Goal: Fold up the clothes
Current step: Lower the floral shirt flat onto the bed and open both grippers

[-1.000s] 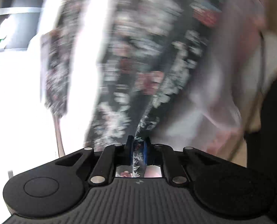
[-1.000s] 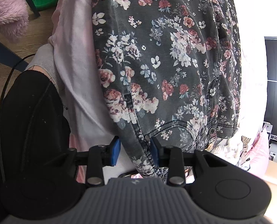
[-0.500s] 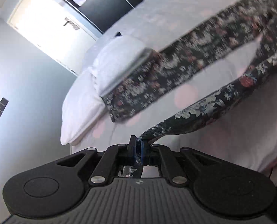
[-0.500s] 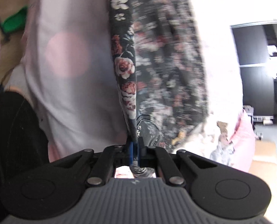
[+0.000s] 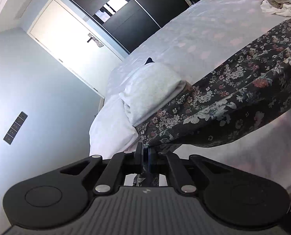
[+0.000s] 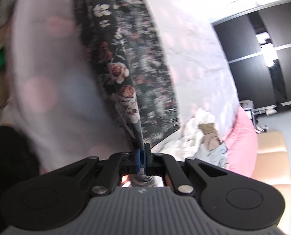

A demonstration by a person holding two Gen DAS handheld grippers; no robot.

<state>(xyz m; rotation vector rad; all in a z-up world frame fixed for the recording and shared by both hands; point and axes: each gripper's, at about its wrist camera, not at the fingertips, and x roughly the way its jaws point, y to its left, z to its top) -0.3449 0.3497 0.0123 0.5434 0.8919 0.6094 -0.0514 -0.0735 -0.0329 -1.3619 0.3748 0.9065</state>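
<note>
A: Where's the floral garment (image 5: 233, 90)?

B: Lifted off the bed (image 5: 194, 29), stretched between both grippers; a second ago it lay flat.

A: Grips?

B: Left gripper (image 5: 145, 154) pinches one edge; right gripper (image 6: 142, 155), jaws spread before, now clamps the other.
</note>
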